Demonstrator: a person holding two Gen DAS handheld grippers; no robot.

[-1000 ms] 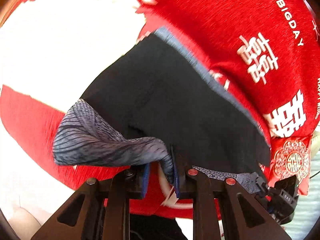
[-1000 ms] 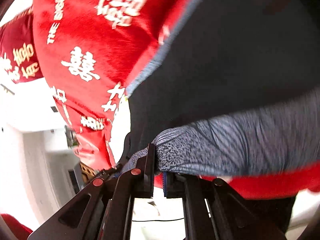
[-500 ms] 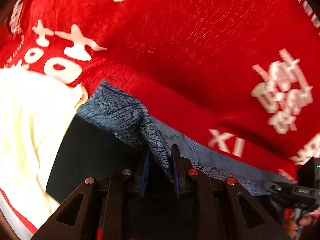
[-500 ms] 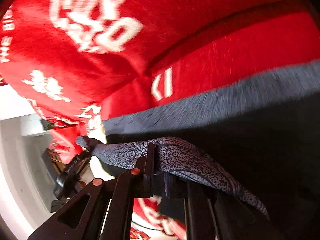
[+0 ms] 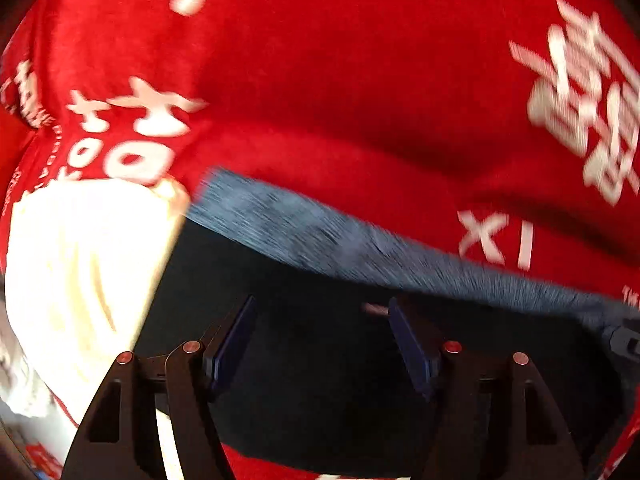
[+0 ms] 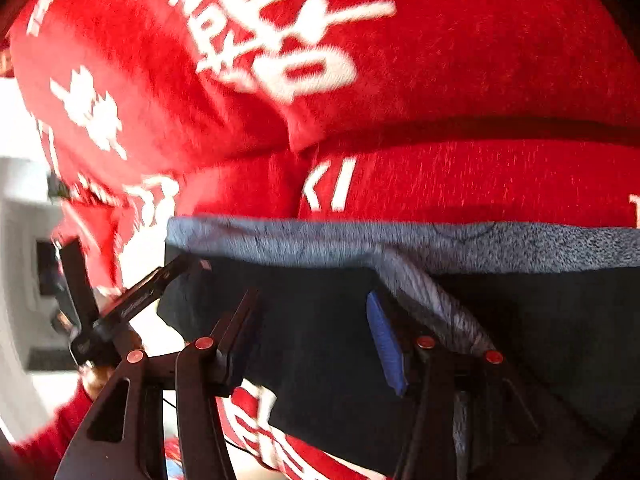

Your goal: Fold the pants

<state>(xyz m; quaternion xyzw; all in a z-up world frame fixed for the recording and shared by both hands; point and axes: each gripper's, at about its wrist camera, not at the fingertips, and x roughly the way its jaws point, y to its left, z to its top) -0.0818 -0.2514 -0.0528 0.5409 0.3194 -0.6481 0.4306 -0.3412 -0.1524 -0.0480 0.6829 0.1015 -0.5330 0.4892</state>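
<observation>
The left gripper (image 5: 320,334) points down at the dark pants (image 5: 320,380); its jaws have just been opening and stand apart with nothing pinched, only flat cloth below them. The right gripper (image 6: 312,332) has likewise just been opening; its jaws are spread over the pants (image 6: 320,340), a grey fold lying against the outside of one finger. Beyond, the grey waistband (image 6: 400,240) runs across the red printed bedspread (image 6: 440,80).
</observation>
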